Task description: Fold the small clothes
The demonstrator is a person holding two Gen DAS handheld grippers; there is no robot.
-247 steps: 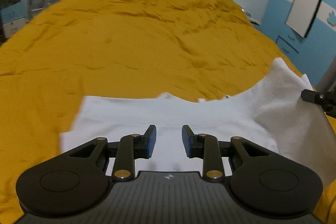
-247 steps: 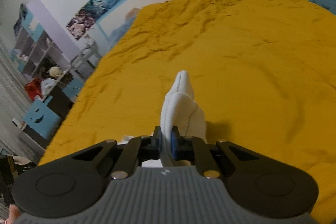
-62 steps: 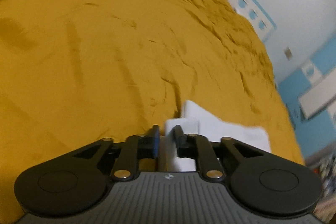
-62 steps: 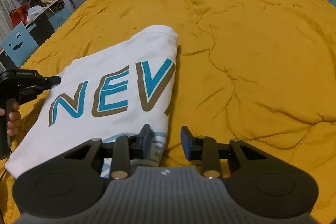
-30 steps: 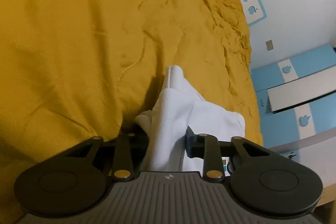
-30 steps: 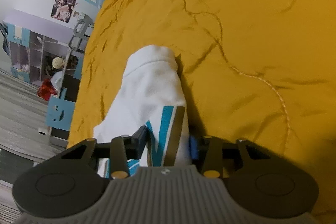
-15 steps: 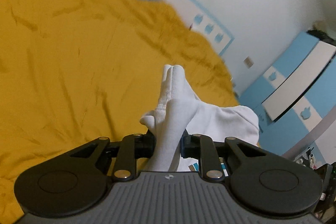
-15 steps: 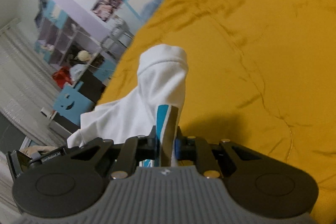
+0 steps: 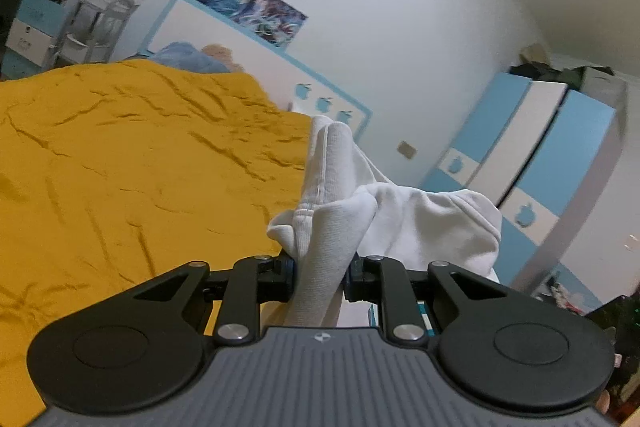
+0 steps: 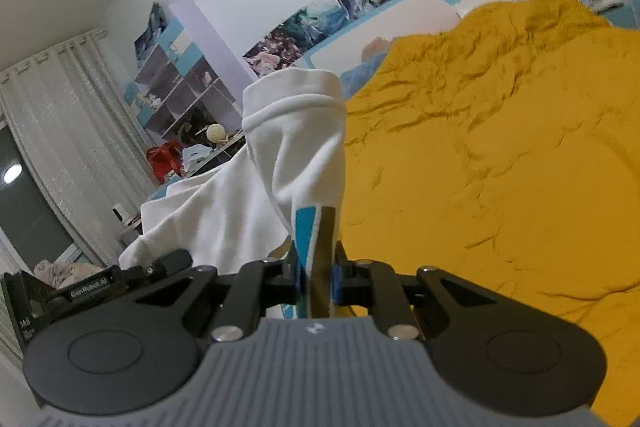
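Nearby, yellow bedspread [image 9: 140, 179] fronts blue-white wardrobe [image 9: 532, 163].

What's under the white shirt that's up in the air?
Beyond the white shirt, gripped and lifted by both grippers, lies the yellow bedspread. The spot right beneath it is hidden by the shirt and the right gripper.

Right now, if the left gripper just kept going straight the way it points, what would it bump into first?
The left gripper already pinches the white T-shirt, which would travel with it. Beyond that, probably the far edge of the yellow bedspread or the wall behind; depth is unclear.
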